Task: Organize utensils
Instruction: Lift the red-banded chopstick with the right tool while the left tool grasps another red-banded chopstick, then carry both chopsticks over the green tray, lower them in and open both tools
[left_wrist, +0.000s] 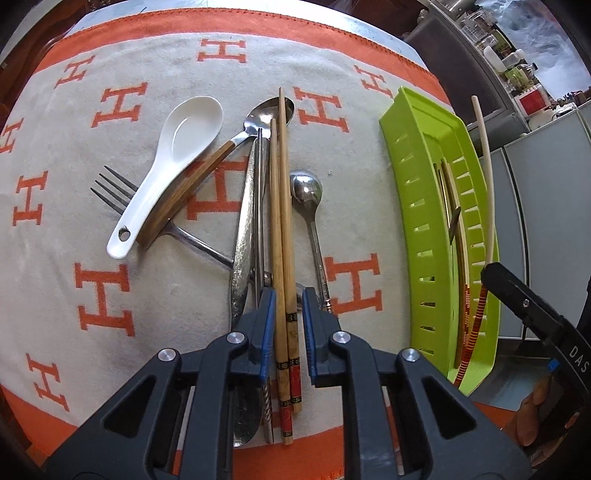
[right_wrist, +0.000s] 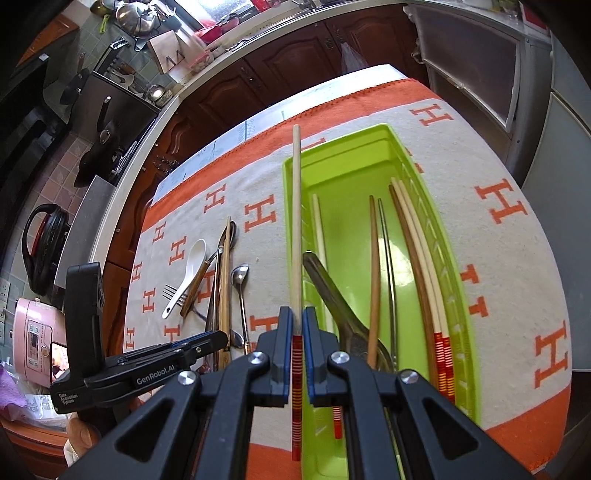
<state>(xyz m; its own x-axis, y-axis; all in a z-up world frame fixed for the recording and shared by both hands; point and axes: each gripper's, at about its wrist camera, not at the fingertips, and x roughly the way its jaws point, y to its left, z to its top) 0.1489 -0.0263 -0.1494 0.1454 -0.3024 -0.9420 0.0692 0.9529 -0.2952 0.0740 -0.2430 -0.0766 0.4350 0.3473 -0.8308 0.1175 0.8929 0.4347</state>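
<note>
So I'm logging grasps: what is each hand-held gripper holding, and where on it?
The right hand-held gripper pinches a cream chopstick just above its red-striped end. The left hand-held gripper straddles the bamboo chopsticks, open, holding nothing.

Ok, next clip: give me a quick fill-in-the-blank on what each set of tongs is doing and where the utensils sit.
1. The right tongs are shut on a single ____ with a red-striped end.
2. The green tray lies on the ____ side of the loose utensils.
3. The white spoon rests partly on top of a ____.
4. The left tongs straddle a pair of bamboo chopsticks, fingers ____.

Missing words: chopstick; right; fork; open
</note>
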